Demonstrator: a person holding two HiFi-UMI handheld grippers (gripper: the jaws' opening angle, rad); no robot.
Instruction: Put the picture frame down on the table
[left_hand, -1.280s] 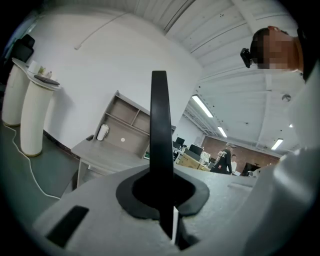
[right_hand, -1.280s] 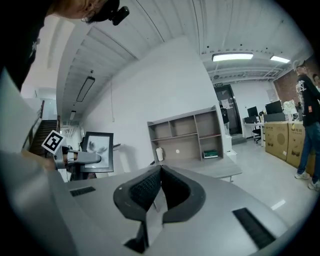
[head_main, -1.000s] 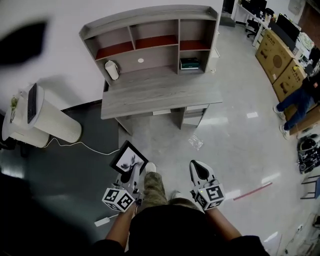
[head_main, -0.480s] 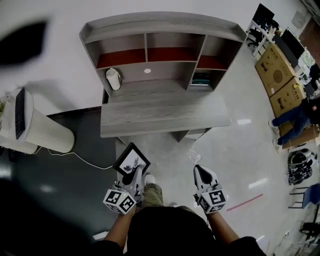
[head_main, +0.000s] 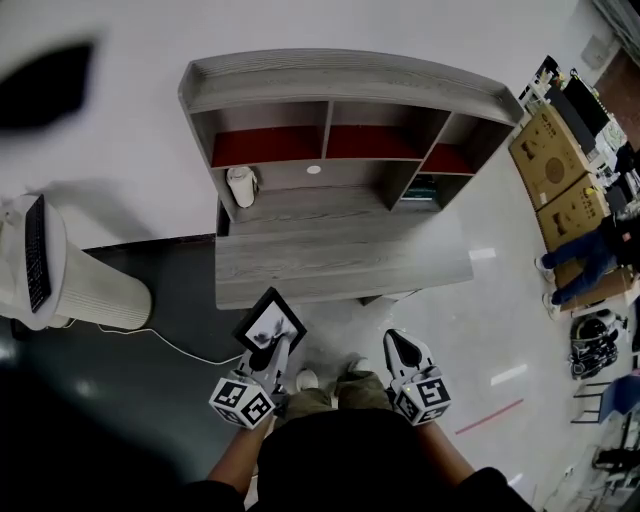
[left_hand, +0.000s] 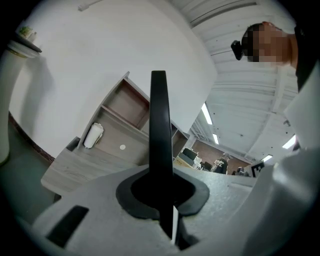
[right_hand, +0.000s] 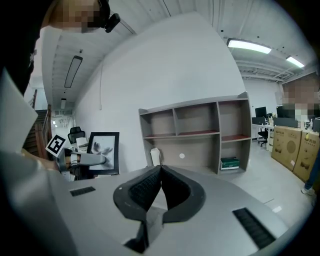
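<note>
Your left gripper (head_main: 270, 352) pinches the black picture frame (head_main: 270, 322) by one edge, so the frame juts forward from the jaws toward the grey desk (head_main: 340, 268), close to its front left. Your right gripper (head_main: 398, 350) hangs empty beside it, jaws pressed together; the set-down looks to be the left's alone

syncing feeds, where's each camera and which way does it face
Head view: on the head, steeply down at the grey wooden shelved desk; forearms, legs, left gripper, right gripper show.
Left gripper view: rides it, facing the desk; its jaws clamp the black picture frame edge-on.
Right gripper view: rides it, facing the desk; its jaws shut, empty.
Head and right gripper views share the frame's face.
</note>
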